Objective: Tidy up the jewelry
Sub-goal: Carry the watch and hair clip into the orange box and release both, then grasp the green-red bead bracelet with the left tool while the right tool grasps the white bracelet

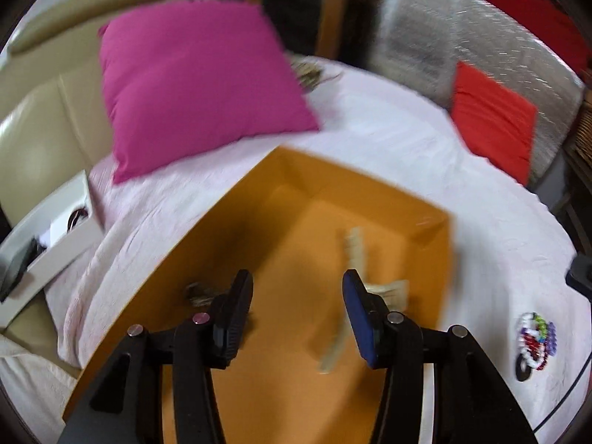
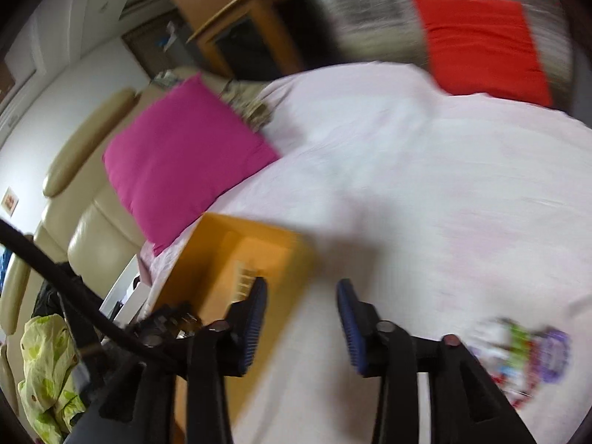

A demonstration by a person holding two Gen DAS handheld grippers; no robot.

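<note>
Pale pink cloth covers the surface under both grippers. Left gripper hangs over the open orange box, its jaws apart with nothing between them; a cream beaded strand lies blurred on the box floor just beyond its right finger, and a small dark piece sits by the left one. Right gripper hovers over bare cloth beside the box's right edge, jaws apart and empty. Multicoloured beaded bracelets lie on the cloth, right of the box. Magenta and red cushions rest at the far edges.
</note>
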